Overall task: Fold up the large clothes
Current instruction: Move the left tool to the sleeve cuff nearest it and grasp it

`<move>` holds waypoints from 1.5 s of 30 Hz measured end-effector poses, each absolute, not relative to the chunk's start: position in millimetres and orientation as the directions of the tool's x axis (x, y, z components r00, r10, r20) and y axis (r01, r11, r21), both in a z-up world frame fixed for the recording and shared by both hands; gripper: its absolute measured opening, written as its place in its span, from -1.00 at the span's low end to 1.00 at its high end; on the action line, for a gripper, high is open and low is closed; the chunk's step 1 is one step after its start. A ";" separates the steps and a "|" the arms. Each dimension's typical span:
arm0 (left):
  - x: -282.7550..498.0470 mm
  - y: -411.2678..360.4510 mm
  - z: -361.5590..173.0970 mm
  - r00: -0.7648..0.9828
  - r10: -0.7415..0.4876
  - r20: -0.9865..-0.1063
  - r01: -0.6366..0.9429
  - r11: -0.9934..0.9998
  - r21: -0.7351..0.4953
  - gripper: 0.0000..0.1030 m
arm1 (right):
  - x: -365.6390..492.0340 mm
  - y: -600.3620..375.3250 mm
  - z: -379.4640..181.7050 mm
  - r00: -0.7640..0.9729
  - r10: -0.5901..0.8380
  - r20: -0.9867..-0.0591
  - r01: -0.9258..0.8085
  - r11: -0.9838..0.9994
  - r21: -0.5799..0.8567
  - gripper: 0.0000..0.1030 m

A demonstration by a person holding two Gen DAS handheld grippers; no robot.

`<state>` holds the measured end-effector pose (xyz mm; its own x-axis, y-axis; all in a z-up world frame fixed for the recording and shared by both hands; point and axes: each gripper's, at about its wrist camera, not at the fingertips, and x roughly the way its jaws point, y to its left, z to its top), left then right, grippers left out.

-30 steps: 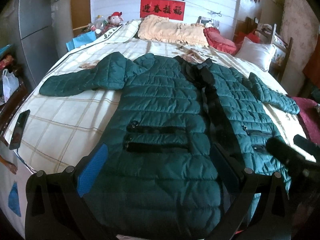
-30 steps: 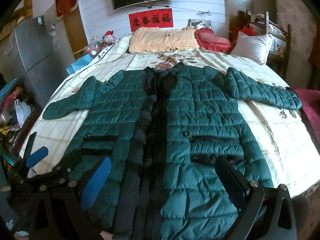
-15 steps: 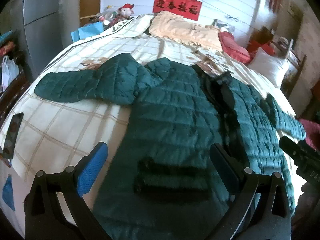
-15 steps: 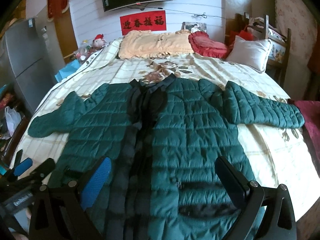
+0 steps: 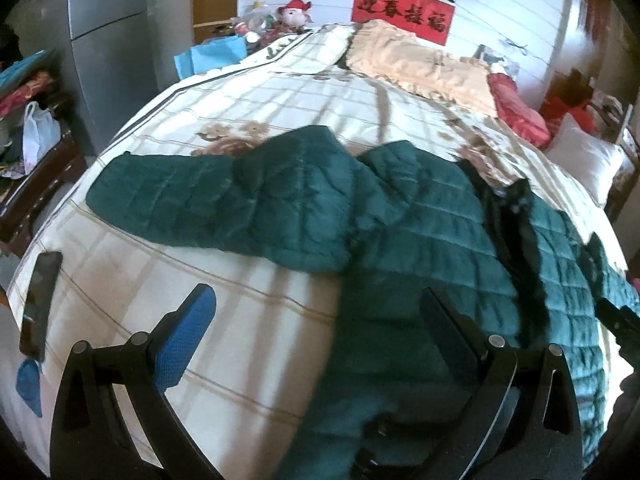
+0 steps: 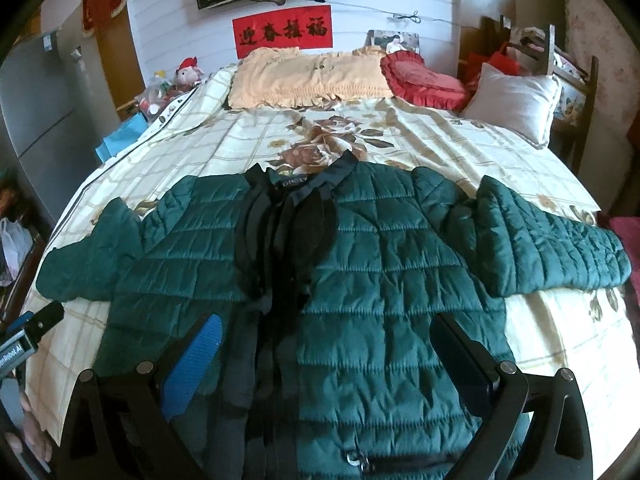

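A large dark green quilted jacket [image 6: 372, 264] lies flat, front up, on the bed, with a black placket and collar [image 6: 288, 216] and both sleeves spread out. Its left sleeve [image 5: 208, 200] stretches toward the bed's left side; the right sleeve [image 6: 552, 244] reaches the right edge. My left gripper [image 5: 320, 320] is open and empty, above the jacket's left flank below that sleeve. My right gripper [image 6: 324, 348] is open and empty over the jacket's chest. The left gripper's body also shows in the right wrist view [image 6: 24, 340].
The bed [image 6: 560, 340] has a checked floral sheet. A peach pillow [image 6: 308, 76], red cushion [image 6: 424, 80] and white pillow [image 6: 516, 100] lie at its head. A black phone [image 5: 40, 300] rests at the left edge. A grey fridge [image 5: 108, 40] stands left.
Both grippers have moved forward along the jacket from the hem toward the chest and sleeves. The left one has also swung left toward the left sleeve. Both stay open.
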<state>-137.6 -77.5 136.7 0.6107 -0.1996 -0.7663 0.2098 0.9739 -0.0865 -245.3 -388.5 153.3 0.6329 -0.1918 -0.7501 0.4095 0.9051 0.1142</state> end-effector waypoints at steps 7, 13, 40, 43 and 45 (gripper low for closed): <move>-86.0 -32.0 113.5 0.585 -0.150 -0.797 0.118 0.988 -0.099 0.99 | -227.6 -397.9 138.2 0.613 -0.161 -0.773 0.403 0.906 0.131 1.00; -38.2 30.6 92.7 0.563 -0.090 -0.822 -0.040 0.990 -0.136 0.99 | -215.4 -396.8 126.8 0.602 -0.135 -0.787 0.382 0.914 0.136 1.00; 55.5 141.4 45.2 0.543 0.085 -0.836 -0.356 0.924 -0.137 0.99 | -215.7 -387.2 126.2 0.593 -0.088 -0.800 0.345 0.926 0.154 1.00; 58.5 139.7 44.9 0.547 0.084 -0.833 -0.347 0.928 -0.134 0.98 | -215.2 -387.0 126.0 0.592 -0.085 -0.801 0.345 0.925 0.157 1.00; 59.9 138.1 45.5 0.554 0.089 -0.828 -0.342 0.931 -0.128 0.82 | -214.7 -386.7 126.1 0.592 -0.084 -0.801 0.347 0.924 0.159 1.00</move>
